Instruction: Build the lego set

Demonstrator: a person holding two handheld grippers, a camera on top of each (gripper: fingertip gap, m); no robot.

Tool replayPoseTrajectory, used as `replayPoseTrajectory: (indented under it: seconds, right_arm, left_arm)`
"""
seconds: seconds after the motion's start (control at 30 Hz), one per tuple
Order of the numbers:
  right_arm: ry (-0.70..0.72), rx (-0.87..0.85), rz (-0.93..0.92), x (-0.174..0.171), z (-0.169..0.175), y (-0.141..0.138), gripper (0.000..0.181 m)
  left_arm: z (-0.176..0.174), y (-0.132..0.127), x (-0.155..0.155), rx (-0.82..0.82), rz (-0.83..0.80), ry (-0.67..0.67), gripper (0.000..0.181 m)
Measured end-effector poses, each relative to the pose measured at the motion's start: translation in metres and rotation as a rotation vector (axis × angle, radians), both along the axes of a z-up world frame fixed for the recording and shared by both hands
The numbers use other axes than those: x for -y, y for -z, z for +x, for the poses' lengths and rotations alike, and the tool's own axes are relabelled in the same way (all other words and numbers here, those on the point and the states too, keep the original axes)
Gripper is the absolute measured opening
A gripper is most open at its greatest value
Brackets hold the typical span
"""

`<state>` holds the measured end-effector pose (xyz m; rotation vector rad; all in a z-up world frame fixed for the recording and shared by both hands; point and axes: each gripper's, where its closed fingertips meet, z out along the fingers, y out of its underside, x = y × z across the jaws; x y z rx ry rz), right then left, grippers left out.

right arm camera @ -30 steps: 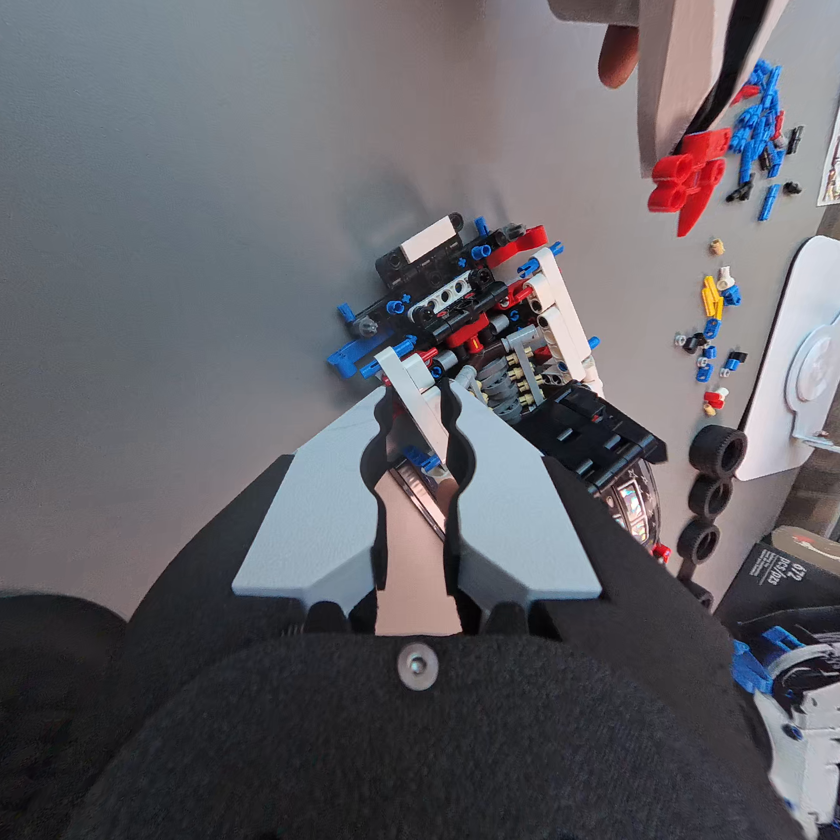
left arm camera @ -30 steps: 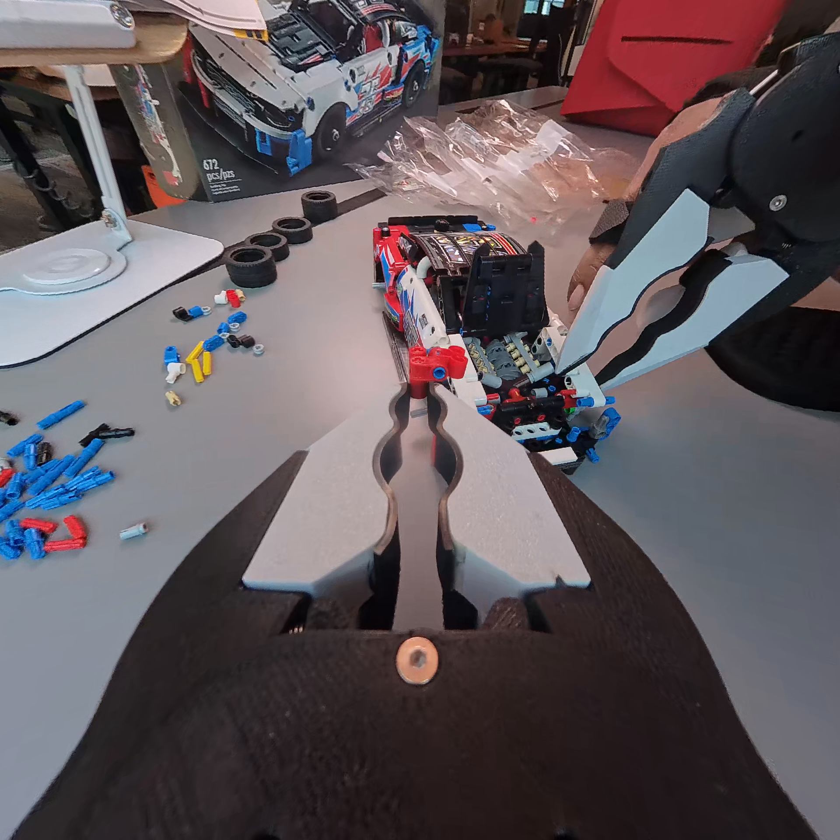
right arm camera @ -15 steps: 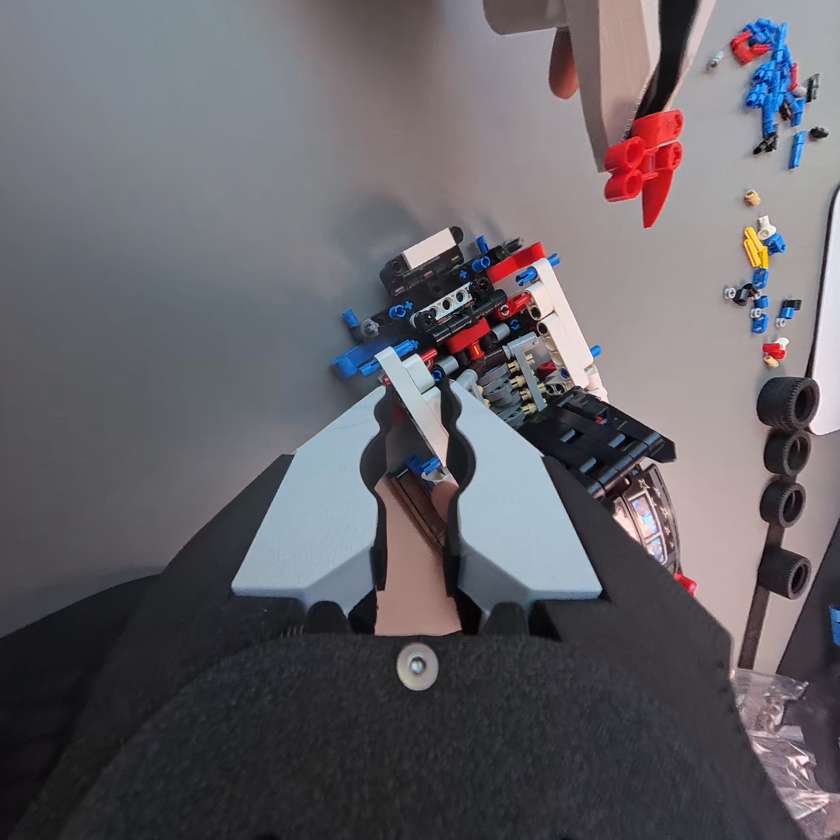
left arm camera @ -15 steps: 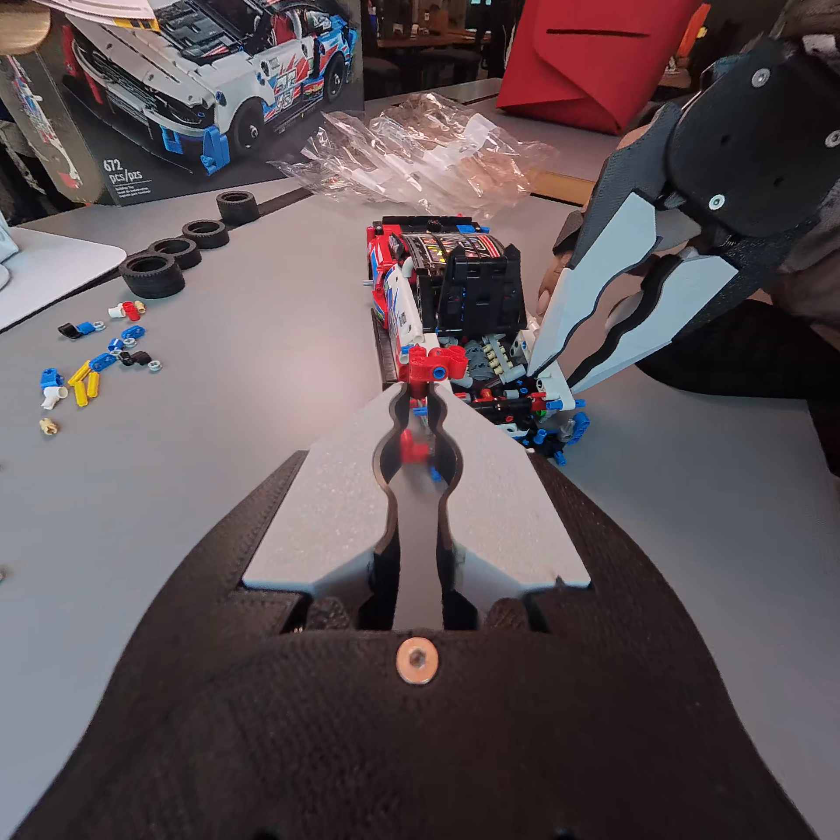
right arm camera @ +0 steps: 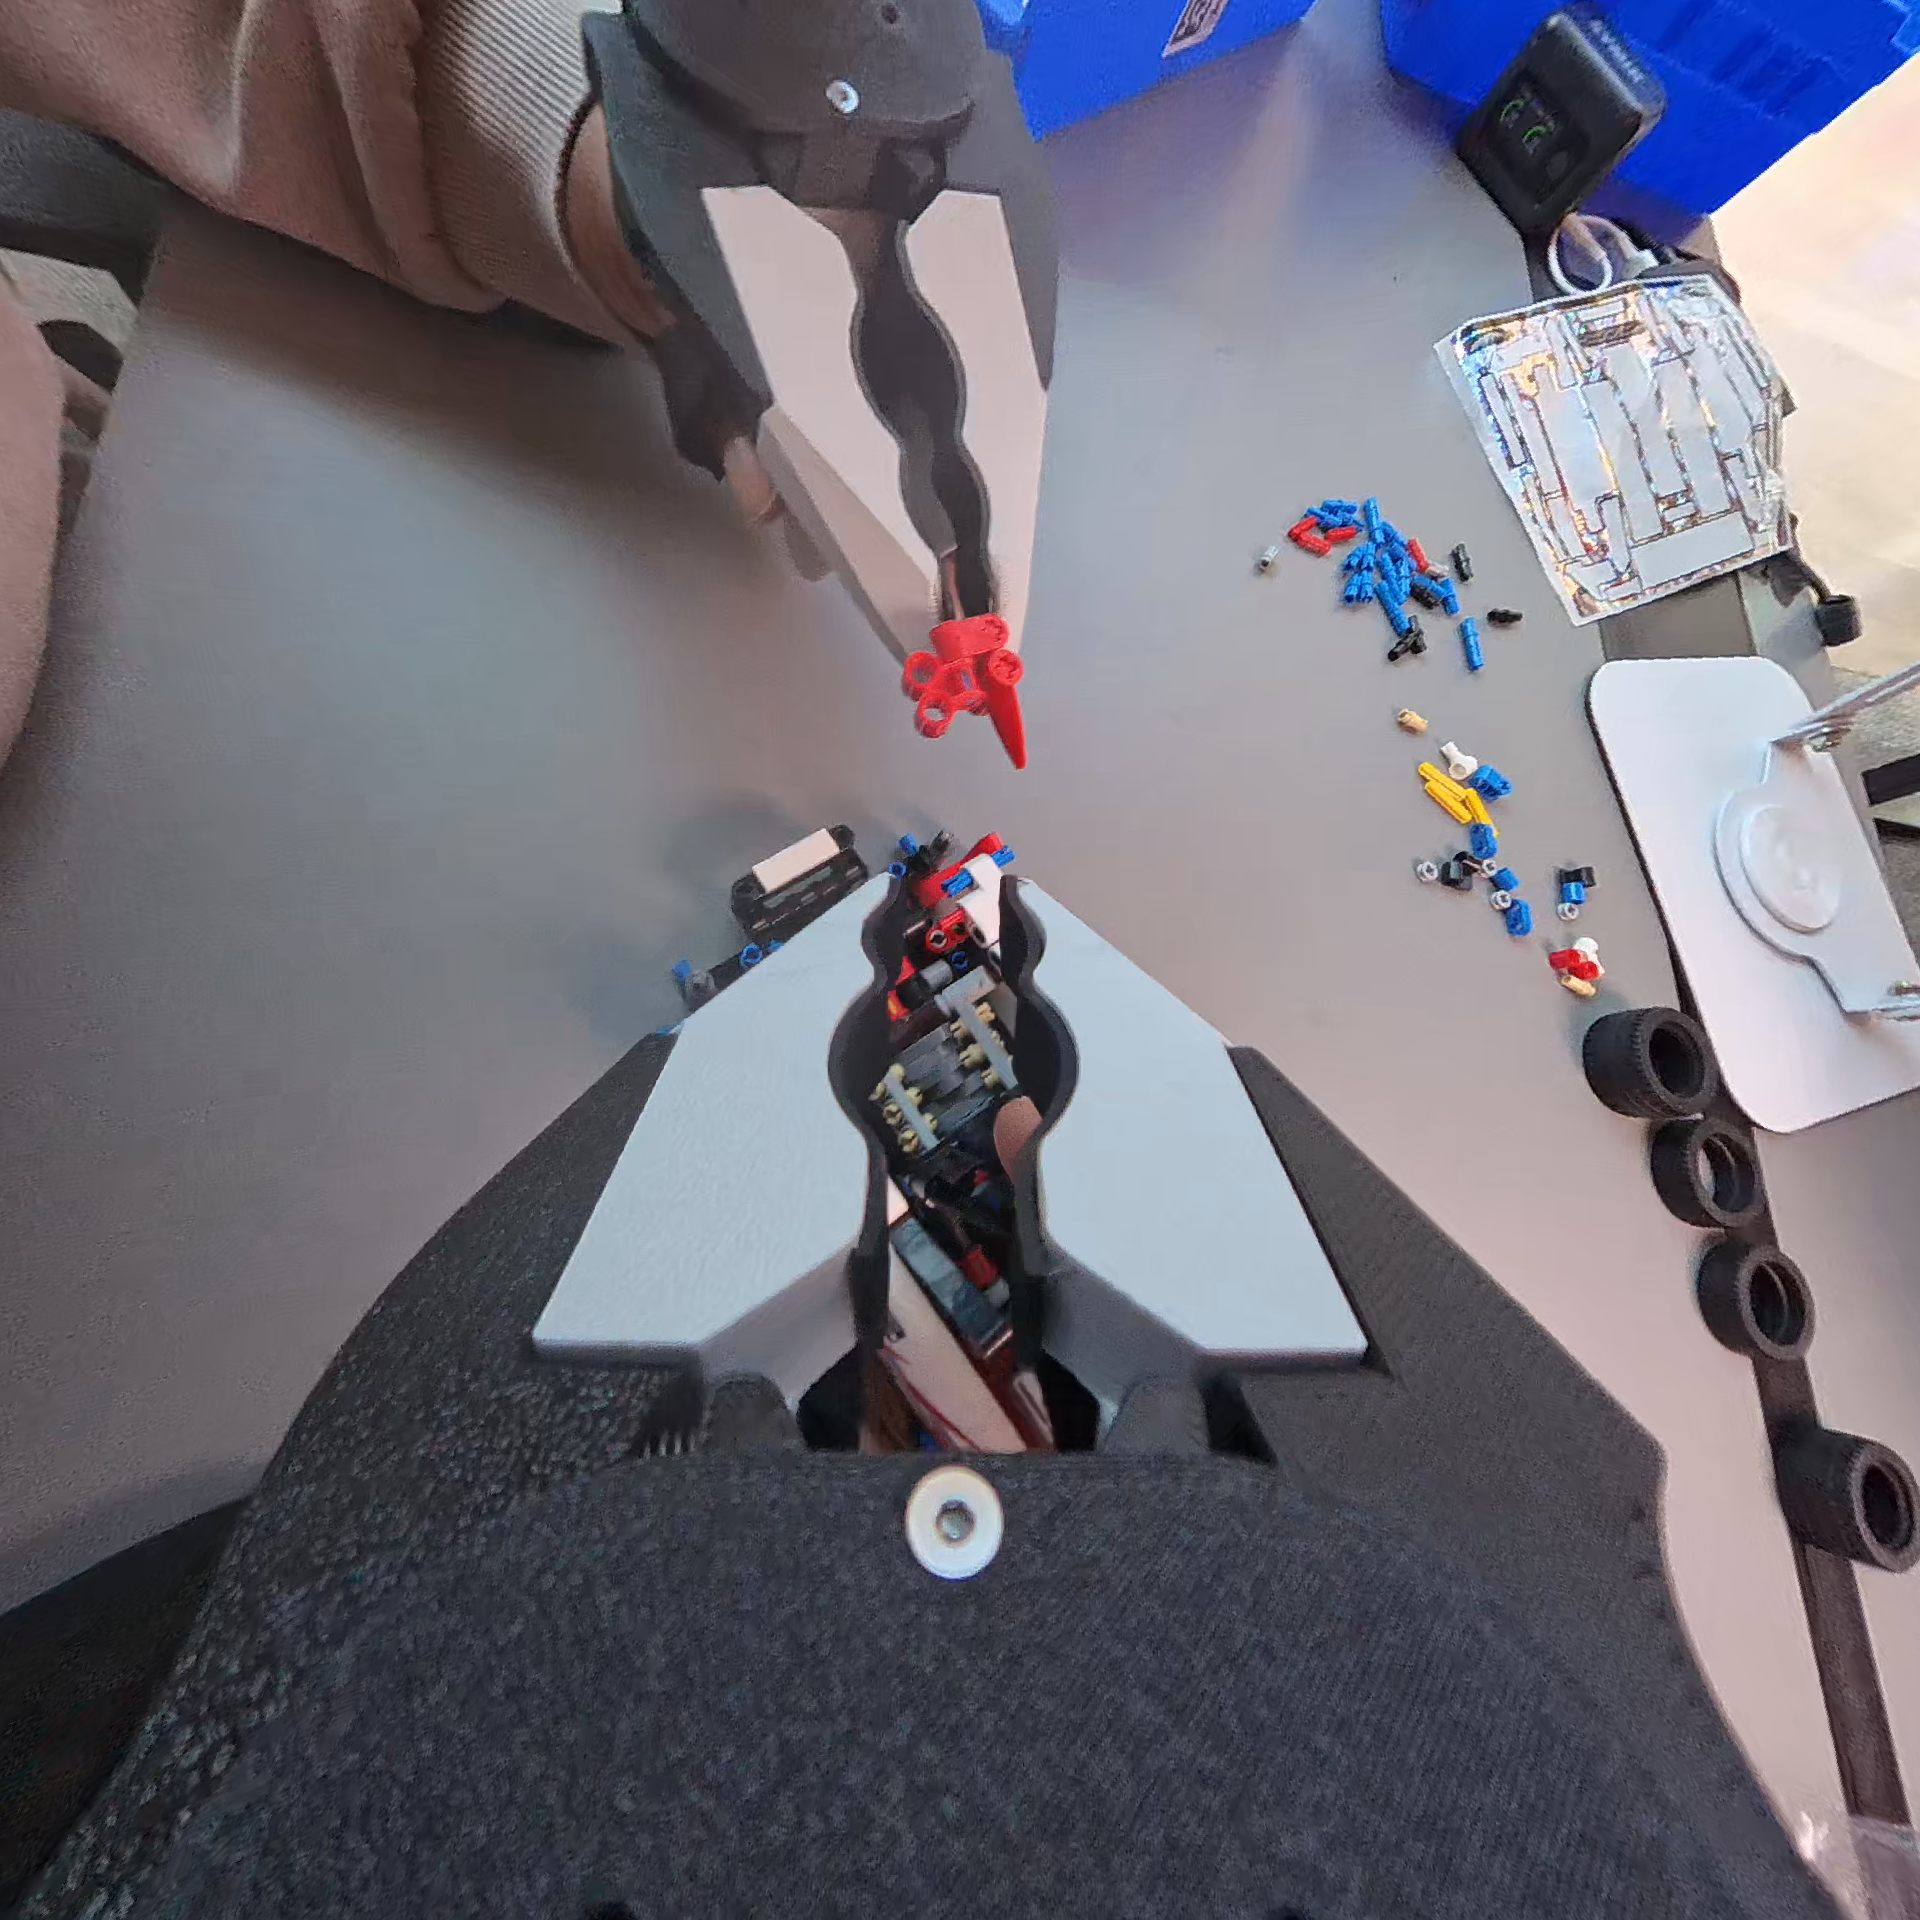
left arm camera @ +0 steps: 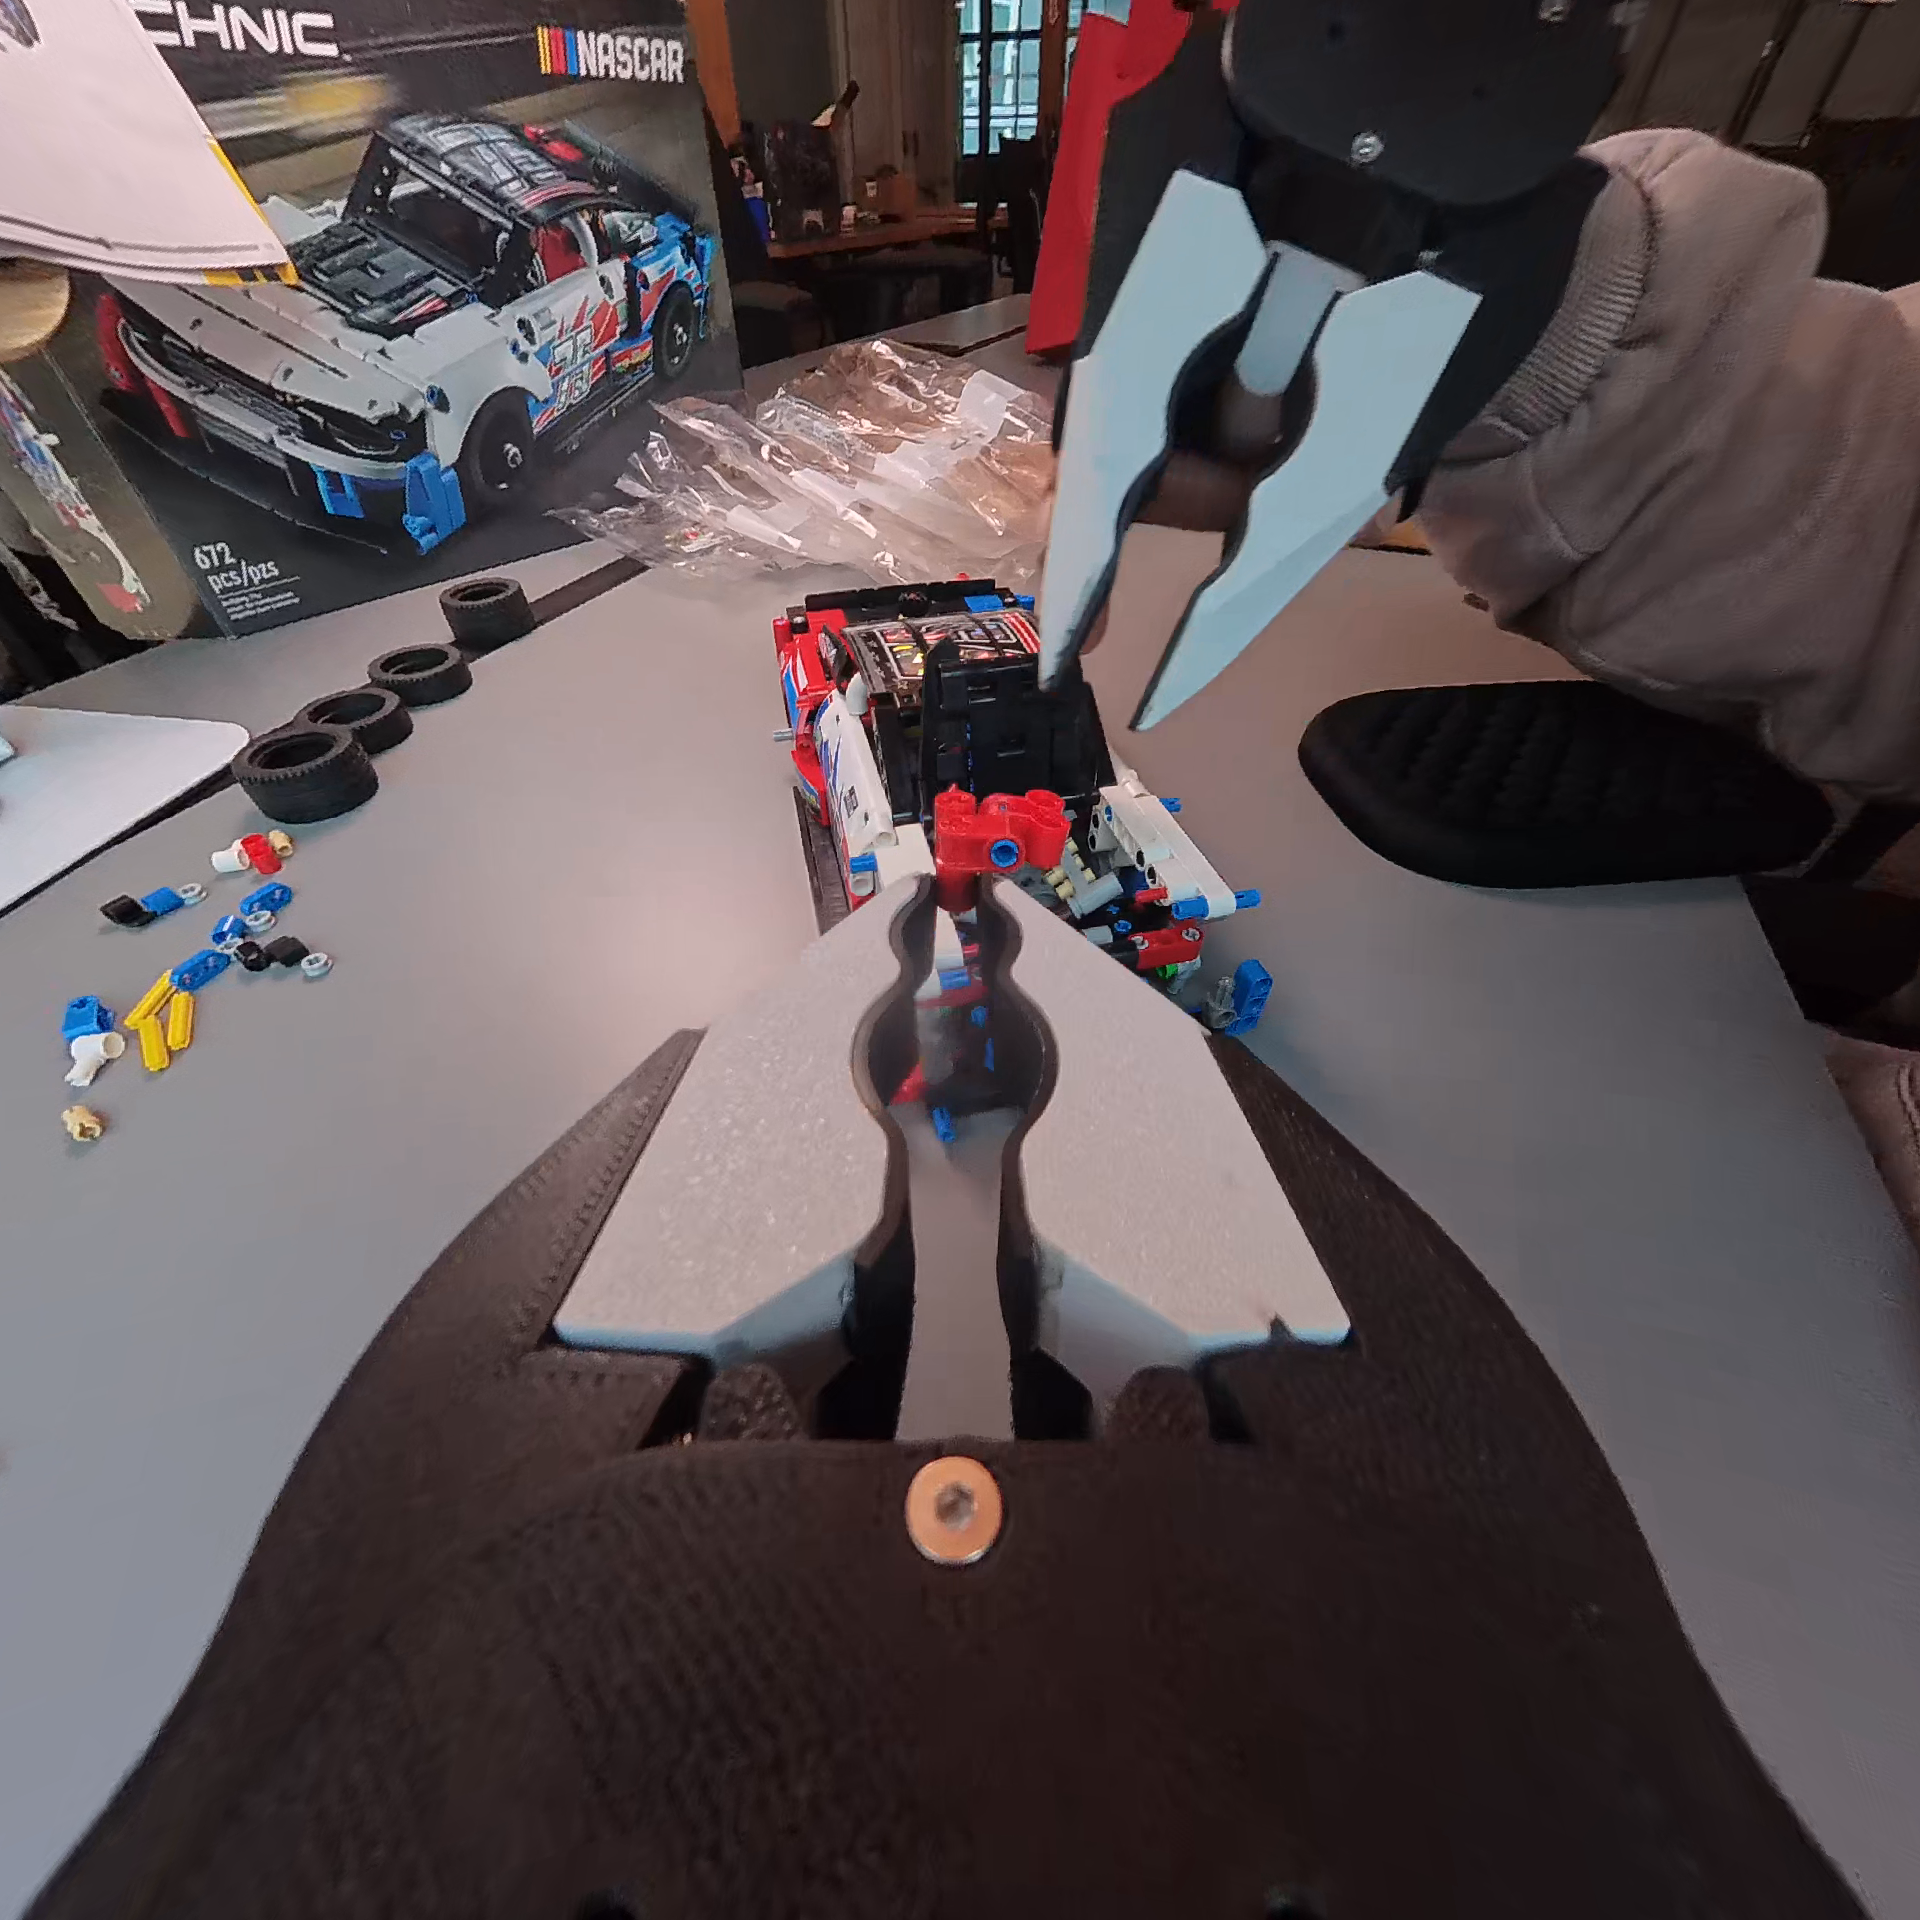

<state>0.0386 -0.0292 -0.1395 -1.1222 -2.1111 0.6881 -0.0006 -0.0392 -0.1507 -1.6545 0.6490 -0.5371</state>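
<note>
The part-built race car [left arm camera: 883, 727] lies on the grey table, its open front end with engine parts facing me. My left gripper [left arm camera: 961, 888] is shut on a red connector piece [left arm camera: 997, 831] and holds it just above the car's front. The right wrist view shows that piece [right arm camera: 961, 686] hanging from the left gripper [right arm camera: 971, 608] above the table, short of the car. My right gripper [right arm camera: 956, 888] is open and hovers over the car [right arm camera: 940, 1049], which shows between its fingers. In the left wrist view the right gripper [left arm camera: 1096, 696] points down over the raised black bonnet.
Several black tyres [left arm camera: 312, 769] line the table's left, also in the right wrist view [right arm camera: 1756, 1299]. Loose small pins [left arm camera: 166, 997] and a bigger pile [right arm camera: 1382, 571] lie nearby. The set's box [left arm camera: 416, 312], empty bags [left arm camera: 831, 457], a white stand base [right arm camera: 1787, 883] and a sticker sheet [right arm camera: 1621, 457] ring the area. The gap from one gripper's tips to the other's is roughly 5 cm.
My right gripper has let go of the car's white side beam, opened and risen above the bonnet. My left gripper has carried the red piece nearer the car's front.
</note>
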Motion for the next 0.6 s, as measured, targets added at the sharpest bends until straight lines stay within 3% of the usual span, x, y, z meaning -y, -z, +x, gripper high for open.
replayPoseTrajectory:
  seconds: [0.03,0.27,0.4,0.6]
  right_arm:
    - [-0.004,-0.010,-0.011,-0.001,-0.006,0.000,0.015]
    - [-0.087,-0.019,-0.069,0.009,-0.031,-0.001,0.015]
    - [-0.144,-0.004,-0.097,0.019,-0.033,-0.002,0.003]
    - [-0.165,0.019,-0.107,0.022,-0.030,0.000,0.002]
  left_arm:
    - [0.002,-0.002,0.002,0.002,0.016,0.012,0.004]
    - [0.009,-0.012,0.010,0.007,0.082,0.066,0.005]
    - [0.010,-0.013,0.011,0.001,0.098,0.073,0.004]
    - [0.013,-0.011,0.014,-0.008,0.094,0.099,0.005]
